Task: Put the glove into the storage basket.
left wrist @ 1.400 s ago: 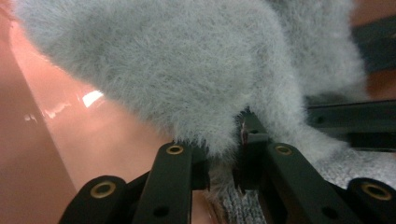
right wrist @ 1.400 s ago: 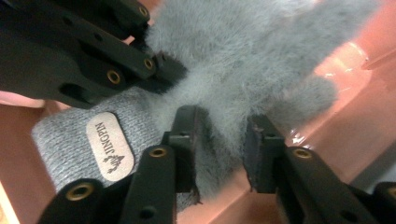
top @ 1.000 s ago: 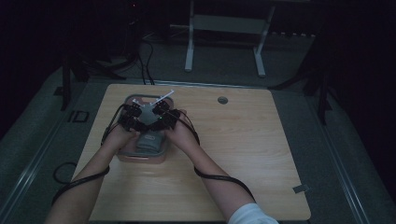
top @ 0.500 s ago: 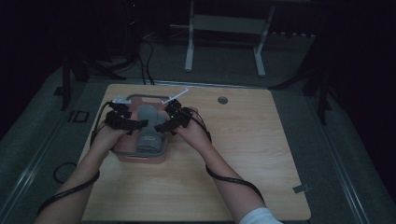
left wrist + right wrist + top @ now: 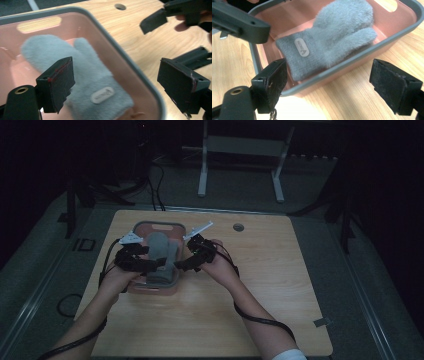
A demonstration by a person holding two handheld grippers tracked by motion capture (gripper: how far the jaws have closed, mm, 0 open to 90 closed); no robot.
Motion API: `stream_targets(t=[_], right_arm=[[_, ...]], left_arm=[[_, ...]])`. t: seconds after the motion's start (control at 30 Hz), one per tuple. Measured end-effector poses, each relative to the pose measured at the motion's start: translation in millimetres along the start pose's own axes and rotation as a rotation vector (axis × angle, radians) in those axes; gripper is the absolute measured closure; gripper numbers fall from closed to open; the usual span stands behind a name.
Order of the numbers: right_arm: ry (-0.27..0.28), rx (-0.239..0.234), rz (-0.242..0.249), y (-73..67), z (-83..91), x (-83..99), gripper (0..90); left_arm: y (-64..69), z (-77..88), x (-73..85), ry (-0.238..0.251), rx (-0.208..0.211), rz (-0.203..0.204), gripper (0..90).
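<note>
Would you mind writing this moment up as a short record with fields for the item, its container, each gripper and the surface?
item: grey fuzzy mitten with a small oval label on its cuff
container: pink tray with a grey rim; the mitten lies inside it
left gripper: jaws have just been opening, nothing between them, above the tray's edge
right gripper: jaws have just been opening, nothing between them, beside the tray
surface: wooden table with a round cable hole
</note>
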State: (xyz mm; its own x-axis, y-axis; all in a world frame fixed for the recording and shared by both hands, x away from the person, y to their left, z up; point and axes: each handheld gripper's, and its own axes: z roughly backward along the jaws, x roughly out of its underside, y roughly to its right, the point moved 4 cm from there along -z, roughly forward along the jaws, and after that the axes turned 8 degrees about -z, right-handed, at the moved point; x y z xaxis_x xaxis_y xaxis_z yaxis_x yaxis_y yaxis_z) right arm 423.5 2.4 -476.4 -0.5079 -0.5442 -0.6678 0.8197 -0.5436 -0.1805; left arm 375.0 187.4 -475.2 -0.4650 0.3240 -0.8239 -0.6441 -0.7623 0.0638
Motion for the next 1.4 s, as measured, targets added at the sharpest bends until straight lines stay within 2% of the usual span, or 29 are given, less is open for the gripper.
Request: stream_targets(t=[0.03, 0.07, 0.13, 0.2, 0.33, 0.37, 0.4, 0.7, 0.87, 1.1, 1.3, 1.4], right_arm=[[0.0, 0.0, 0.0, 0.0, 0.0, 0.0, 14.8], [0.002, -0.001, 0.005, -0.9, 3.9, 3.6, 14.8], [0.008, 0.002, 0.013, -1.3, 7.7, 7.0, 14.8], [0.012, 0.002, 0.021, -1.5, 10.2, 9.0, 14.8], [0.016, -0.004, 0.036, -1.3, 20.4, 19.5, 14.9], [0.016, -0.004, 0.036, -1.3, 20.4, 19.5, 14.9], [0.017, -0.006, 0.04, -1.2, 21.8, 21.8, 14.9], [0.017, -0.014, 0.041, 2.2, 33.4, 53.0, 14.8], [0.023, -0.012, 0.025, 7.1, 37.4, 68.2, 14.8], [0.018, -0.01, 0.011, 14.0, 37.5, 91.1, 14.9], [0.004, -0.006, 0.025, 18.6, 36.1, 108.2, 14.9], [0.016, -0.017, 0.027, 21.1, 37.4, 116.9, 14.9]], left_arm=[[0.0, 0.0, 0.0, 0.0, 0.0, 0.0, 14.6], [8.2, 1.6, -0.5, 0.015, 0.019, -0.004, 14.6], [16.4, 3.1, -1.5, 0.027, 0.042, -0.014, 14.6], [21.3, 4.0, -2.3, 0.033, 0.049, -0.023, 14.6], [41.7, 4.2, -4.6, 0.046, 0.09, -0.059, 14.6], [41.7, 4.2, -4.6, 0.046, 0.09, -0.059, 14.6], [50.3, 4.1, -4.9, 0.048, 0.1, -0.086, 14.6], [85.5, -1.5, 1.7, 0.062, 0.185, -0.122, 14.6], [100.3, -7.5, 3.8, 0.063, 0.228, -0.144, 14.5], [124.4, -16.9, 10.6, 0.052, 0.28, -0.203, 14.6], [140.3, -26.5, 19.2, 0.036, 0.329, -0.224, 14.5], [145.3, -32.2, 25.4, 0.024, 0.34, -0.253, 14.5]])
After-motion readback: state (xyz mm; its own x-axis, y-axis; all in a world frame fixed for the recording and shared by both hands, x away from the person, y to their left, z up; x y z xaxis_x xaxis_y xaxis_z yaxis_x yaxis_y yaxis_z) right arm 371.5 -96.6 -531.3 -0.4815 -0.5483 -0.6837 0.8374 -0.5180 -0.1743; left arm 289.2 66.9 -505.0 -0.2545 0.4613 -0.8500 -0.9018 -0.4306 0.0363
